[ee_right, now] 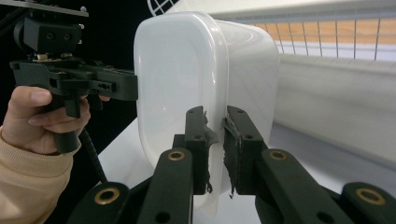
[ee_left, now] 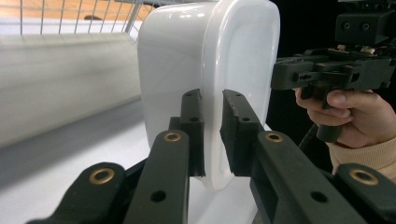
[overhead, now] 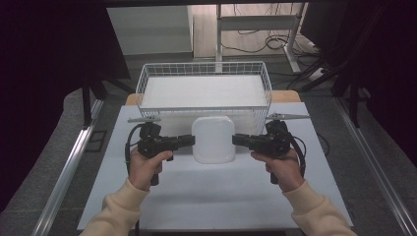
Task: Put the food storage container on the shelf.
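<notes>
White container [overhead: 213,139] held between both grippers, just in front of the wire basket [overhead: 204,70], over the white table mat [overhead: 206,196]. Looks clear of the mat, though contact underneath can't be confirmed from above. Left gripper [overhead: 191,140] comes in from the container's left side, right gripper [overhead: 236,140] from its right, both roughly level and pointing at each other. Left gripper view: jaws clamped on the container's rim [ee_left: 212,135], one pad each side of the thin edge. Right gripper view: same pinch on the opposite rim [ee_right: 215,135], pad rubber looks torn and ragged at the contact. Container body is tub-shaped with rounded corners, glossy; in the high view one broad flat face points up. Person's left hand [overhead: 145,167] and right hand [overhead: 282,167] wrap the handles, cream sleeves [overhead: 314,211] at the bottom edge. Basket sits on the table's far side with a white sheet lining its floor
</notes>
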Tool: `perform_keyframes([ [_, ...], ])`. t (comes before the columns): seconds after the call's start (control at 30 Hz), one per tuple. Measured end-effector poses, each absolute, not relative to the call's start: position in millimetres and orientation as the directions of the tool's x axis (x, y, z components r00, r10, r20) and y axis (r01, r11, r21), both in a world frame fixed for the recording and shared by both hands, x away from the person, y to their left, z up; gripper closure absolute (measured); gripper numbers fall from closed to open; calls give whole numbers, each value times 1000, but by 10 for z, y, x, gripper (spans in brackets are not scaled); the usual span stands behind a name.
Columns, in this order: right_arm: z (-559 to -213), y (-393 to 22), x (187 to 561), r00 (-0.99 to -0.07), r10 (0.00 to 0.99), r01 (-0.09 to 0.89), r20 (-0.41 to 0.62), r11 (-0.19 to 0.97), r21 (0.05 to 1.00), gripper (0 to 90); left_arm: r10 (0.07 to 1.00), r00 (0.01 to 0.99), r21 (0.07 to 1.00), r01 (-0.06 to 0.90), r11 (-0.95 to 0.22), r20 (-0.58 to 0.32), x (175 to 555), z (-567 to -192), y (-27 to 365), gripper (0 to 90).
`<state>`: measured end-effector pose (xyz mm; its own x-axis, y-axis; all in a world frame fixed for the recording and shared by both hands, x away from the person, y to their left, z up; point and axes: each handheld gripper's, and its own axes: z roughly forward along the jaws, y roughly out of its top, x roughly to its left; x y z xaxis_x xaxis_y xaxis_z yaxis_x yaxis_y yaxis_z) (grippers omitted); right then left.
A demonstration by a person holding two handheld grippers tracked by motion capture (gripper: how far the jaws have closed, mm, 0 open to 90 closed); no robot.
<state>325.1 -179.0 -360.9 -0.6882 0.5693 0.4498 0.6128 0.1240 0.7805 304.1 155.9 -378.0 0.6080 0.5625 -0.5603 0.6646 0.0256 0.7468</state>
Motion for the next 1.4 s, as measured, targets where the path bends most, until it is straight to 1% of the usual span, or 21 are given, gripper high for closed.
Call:
perform_keyframes([
  [0.5, -3153, -1684, 3557, -717, 560, 570, 415, 128, 812, 795, 558, 637, 775, 632, 17, -532, 3341, -3315, 1681, 803],
  [0.93, -2867, -1606, 3892, -727, 557, 554, 403, 128, 822, 793, 555, 646, 782, 623, 13, -524, 3687, -3006, 1765, 804],
  [1.13, -2756, -1583, 4076, -719, 558, 568, 414, 128, 813, 793, 556, 637, 774, 633, 20, -535, 3853, -2919, 1780, 805],
  [1.4, -2722, -1563, 4277, -704, 560, 593, 436, 127, 795, 792, 559, 627, 763, 646, 15, -542, 4052, -2885, 1801, 805],
])
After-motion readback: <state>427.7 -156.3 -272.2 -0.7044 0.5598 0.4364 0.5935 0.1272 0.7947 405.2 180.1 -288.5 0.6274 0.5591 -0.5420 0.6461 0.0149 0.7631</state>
